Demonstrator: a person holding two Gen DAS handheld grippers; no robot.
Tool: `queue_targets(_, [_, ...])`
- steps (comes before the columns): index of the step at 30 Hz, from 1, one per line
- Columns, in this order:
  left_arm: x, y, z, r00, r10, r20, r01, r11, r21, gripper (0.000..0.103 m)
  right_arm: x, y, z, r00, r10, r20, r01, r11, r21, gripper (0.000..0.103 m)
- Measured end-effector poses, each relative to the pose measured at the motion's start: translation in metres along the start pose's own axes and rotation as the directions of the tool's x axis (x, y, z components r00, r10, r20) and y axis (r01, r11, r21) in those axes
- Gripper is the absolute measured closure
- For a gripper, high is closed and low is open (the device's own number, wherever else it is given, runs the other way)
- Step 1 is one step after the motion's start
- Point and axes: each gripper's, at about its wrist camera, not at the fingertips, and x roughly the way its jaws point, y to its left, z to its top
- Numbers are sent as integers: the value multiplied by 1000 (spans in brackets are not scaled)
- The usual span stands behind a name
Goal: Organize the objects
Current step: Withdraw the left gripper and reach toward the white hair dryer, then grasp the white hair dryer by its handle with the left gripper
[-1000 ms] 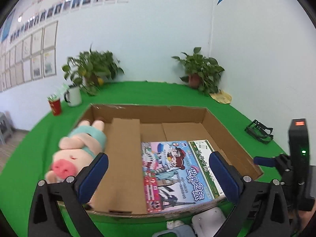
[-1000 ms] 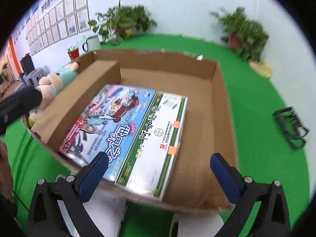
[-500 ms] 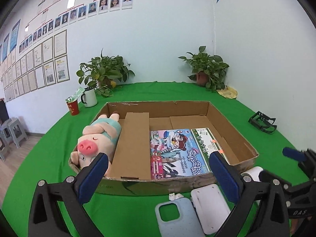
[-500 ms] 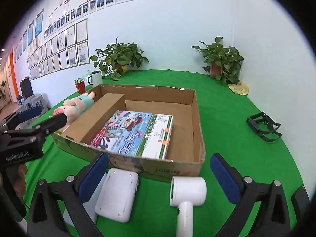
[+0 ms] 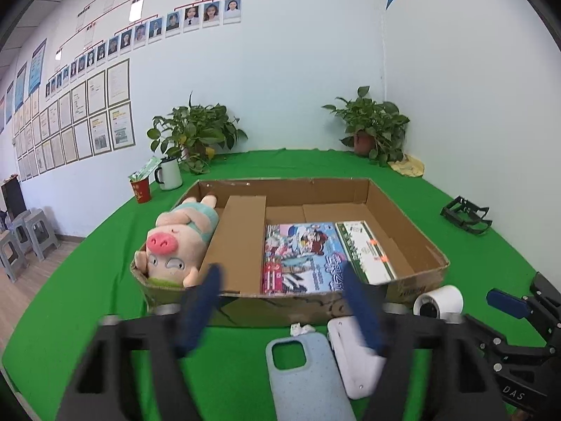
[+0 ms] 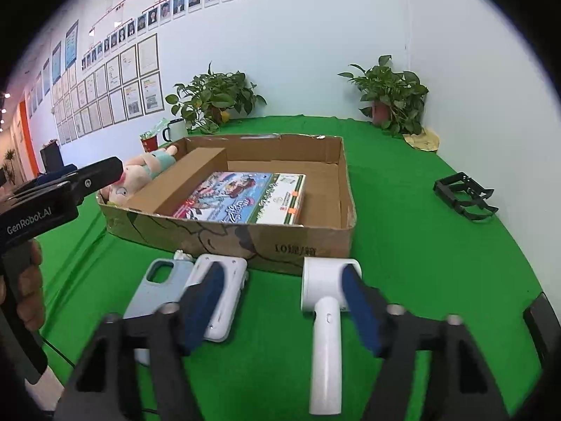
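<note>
A shallow cardboard box (image 5: 410, 217) (image 6: 345, 189) on the green table holds a plush pig (image 5: 175, 235) at its left, a cardboard divider (image 5: 238, 242) and a colourful board-game box (image 5: 301, 256) (image 6: 242, 198). In front of the box lie a pale blue phone case (image 5: 305, 375) (image 6: 154, 291), a white flat device (image 5: 354, 361) (image 6: 224, 294) and a white hair dryer (image 6: 328, 319) (image 5: 438, 301). My left gripper (image 5: 280, 308) is open and empty above the phone case. My right gripper (image 6: 280, 301) is open and empty, between the white device and the dryer.
A black wire holder (image 5: 464, 215) (image 6: 463, 200) lies at the right on the table. Two potted plants (image 5: 196, 137) (image 5: 375, 129), a white mug (image 5: 170, 175) and a red cup (image 5: 140, 189) stand at the back. Stools (image 5: 21, 242) stand off the table's left.
Both grippers pulled back and up from over the box to in front of it; the phone case, white device and dryer came into view. Both jaws have narrowed but stay open.
</note>
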Motion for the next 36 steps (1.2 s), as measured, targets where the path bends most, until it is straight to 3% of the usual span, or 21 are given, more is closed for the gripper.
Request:
queue_targets(2, [1,0,-5,1000,16,-15,-16,1000,-4,62,-3,1,-3,1000,-13,18,13,1000,-3,40])
queue_targets(3, [1,-1,-7,1000,18,-18,-17,1000,8,61,-4,0,-3,1000,-19,23,20,1000,-6,32])
queue_targets(4, [2,-1,-9,1000,12,-20,-12,1000,15,57,-4,0,-5,999,-22,24,22,1000,-6,11])
queue_targets(5, [2,-1,-10,1000,8,-25,-7,1000,18,39,-5,-1,-7,999,-18,26,18,1000,-2,0])
queue_targets(6, [2,-1,-12,1000,6,-26,-6,1000,18,12,-6,-2,-9,1000,-9,27,9,1000,3,1])
queue_targets(7, [1,-1,-14,1000,5,-19,-5,1000,15,3,-6,-4,-12,1000,0,15,0,1000,6,1])
queue_targets(9, [0,0,-18,1000,-23,-17,23,1000,20,0,-3,-10,-19,1000,2,-24,-2,1000,15,1])
queue_targets(14, [10,-3,-31,980,-158,-122,161,987,8,0,0,-29,-40,993,27,-115,-19,998,67,1])
queue_targets(19, [26,-11,-44,932,-290,-218,285,957,-54,0,7,-35,-54,980,34,-196,-19,997,77,2])
queue_targets(21, [32,-15,-48,908,-335,-254,324,942,-82,0,13,-34,-57,973,31,-227,-14,997,77,9])
queue_targets(28, [38,-35,-53,860,-411,-304,404,910,-88,0,29,-31,-63,951,31,-307,-8,997,76,72])
queue_targets(30, [40,-39,-53,838,-447,-312,439,893,-102,0,26,-30,-65,950,28,-310,-5,997,76,77])
queue_targets(33, [44,-47,-56,784,-524,-333,507,850,-142,0,18,-29,-72,950,40,-309,-8,995,104,78])
queue_targets(36, [47,-57,-61,707,-610,-357,581,789,-197,1,5,-24,-81,950,65,-306,-26,991,131,78])
